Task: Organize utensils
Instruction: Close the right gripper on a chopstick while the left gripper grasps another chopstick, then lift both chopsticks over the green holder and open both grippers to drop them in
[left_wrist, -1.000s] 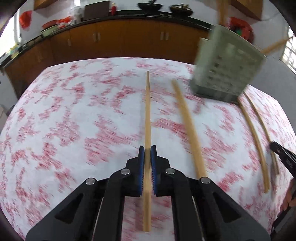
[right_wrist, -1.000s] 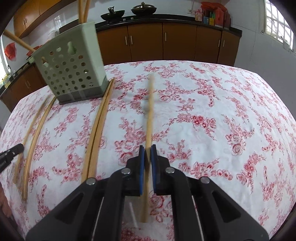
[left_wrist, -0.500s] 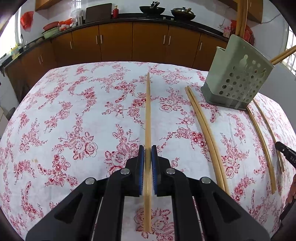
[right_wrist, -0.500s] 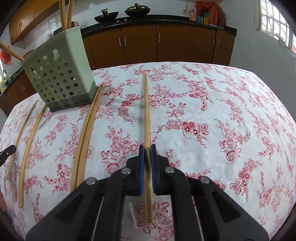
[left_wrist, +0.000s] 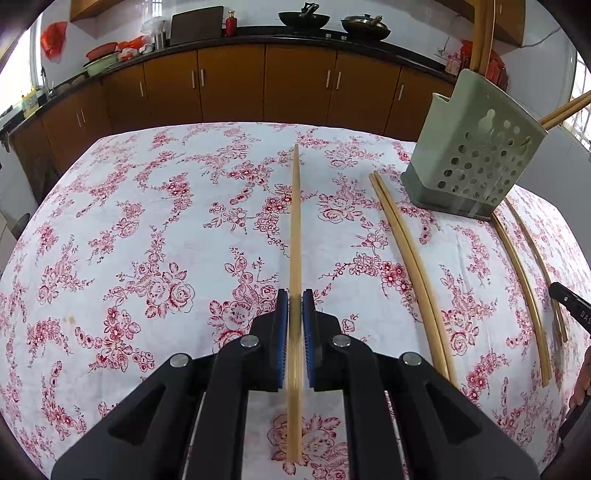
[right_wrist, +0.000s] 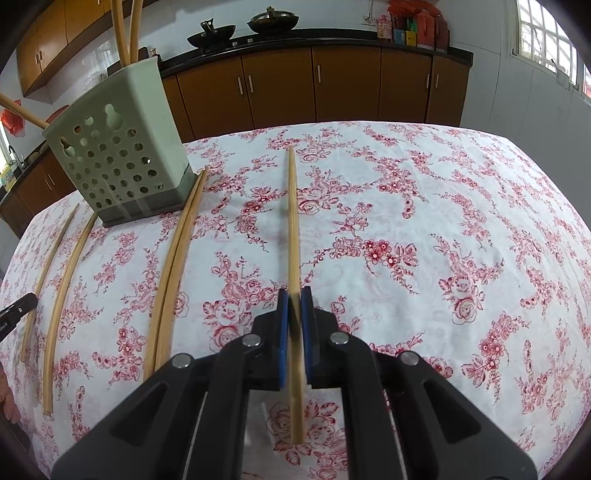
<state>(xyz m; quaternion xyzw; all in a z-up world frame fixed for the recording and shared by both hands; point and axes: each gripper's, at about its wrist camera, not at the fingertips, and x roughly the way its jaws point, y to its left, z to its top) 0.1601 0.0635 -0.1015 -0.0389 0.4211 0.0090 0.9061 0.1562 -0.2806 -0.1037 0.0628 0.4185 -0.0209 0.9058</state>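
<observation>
My left gripper (left_wrist: 294, 297) is shut on a bamboo chopstick (left_wrist: 295, 221) that points straight ahead over the floral tablecloth. My right gripper (right_wrist: 294, 295) is shut on another chopstick (right_wrist: 293, 221), also pointing forward. A green perforated utensil holder (left_wrist: 471, 158) stands at the right in the left wrist view and at the left in the right wrist view (right_wrist: 118, 158), with chopsticks standing in it. A pair of chopsticks (left_wrist: 410, 258) lies beside it, also in the right wrist view (right_wrist: 173, 266). Two more chopsticks (left_wrist: 524, 288) lie on its other side, seen too in the right wrist view (right_wrist: 62, 295).
The table is covered by a white cloth with red flowers (left_wrist: 147, 240). Brown kitchen cabinets (left_wrist: 258, 85) with pans on the counter stand behind it. The tip of the other gripper shows at the right edge of the left wrist view (left_wrist: 569, 306) and at the left edge of the right wrist view (right_wrist: 14, 310).
Both grippers have lifted and steadied with their chopsticks; the holder now looks larger and nearer in both views. The grips are unchanged.
</observation>
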